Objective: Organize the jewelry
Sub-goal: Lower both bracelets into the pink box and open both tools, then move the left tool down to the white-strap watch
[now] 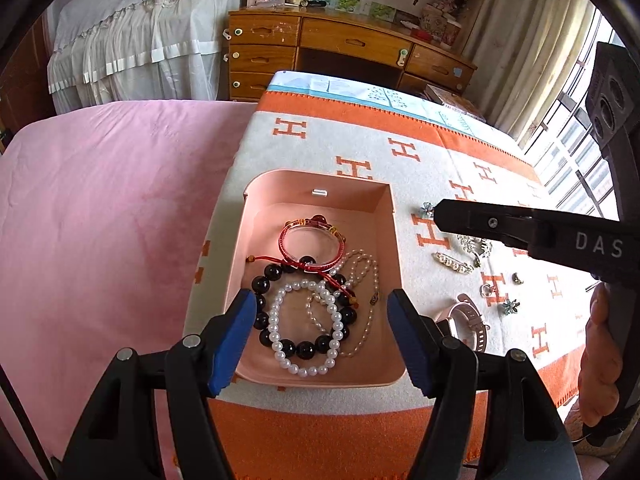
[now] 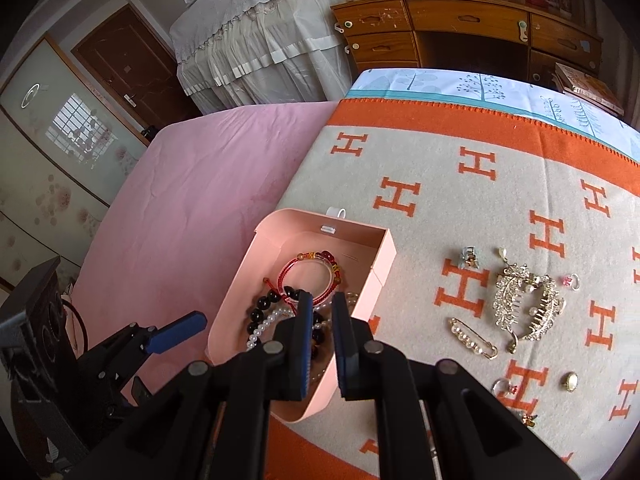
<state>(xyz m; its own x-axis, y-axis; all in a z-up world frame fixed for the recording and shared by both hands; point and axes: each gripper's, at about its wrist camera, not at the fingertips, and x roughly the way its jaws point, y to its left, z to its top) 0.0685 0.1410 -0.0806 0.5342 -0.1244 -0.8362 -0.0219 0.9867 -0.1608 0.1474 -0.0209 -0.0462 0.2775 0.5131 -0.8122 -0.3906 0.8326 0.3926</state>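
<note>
A pink box (image 1: 382, 216) (image 2: 382, 264) lies open on the orange and grey blanket. It holds a red cord bangle (image 1: 312, 244) (image 2: 310, 276), a black bead bracelet (image 1: 304, 347), a white pearl bracelet (image 1: 276, 320) and a thin pearl necklace (image 1: 370, 280). My left gripper (image 1: 322, 338) is open and empty over the box's near end. My right gripper (image 2: 322, 340) hangs over the box's right wall, its jaws a narrow gap apart with nothing between them; it shows in the left wrist view (image 1: 442, 216). Right of the box lie a crystal hair clip (image 2: 528, 304), a pearl pin (image 2: 474, 338) and small rings.
A pink watch (image 1: 466, 320) lies by the box. A pink sheet (image 1: 120, 200) covers the bed to the left. A wooden dresser (image 1: 320, 48) stands at the back. A window (image 1: 584, 160) is on the right.
</note>
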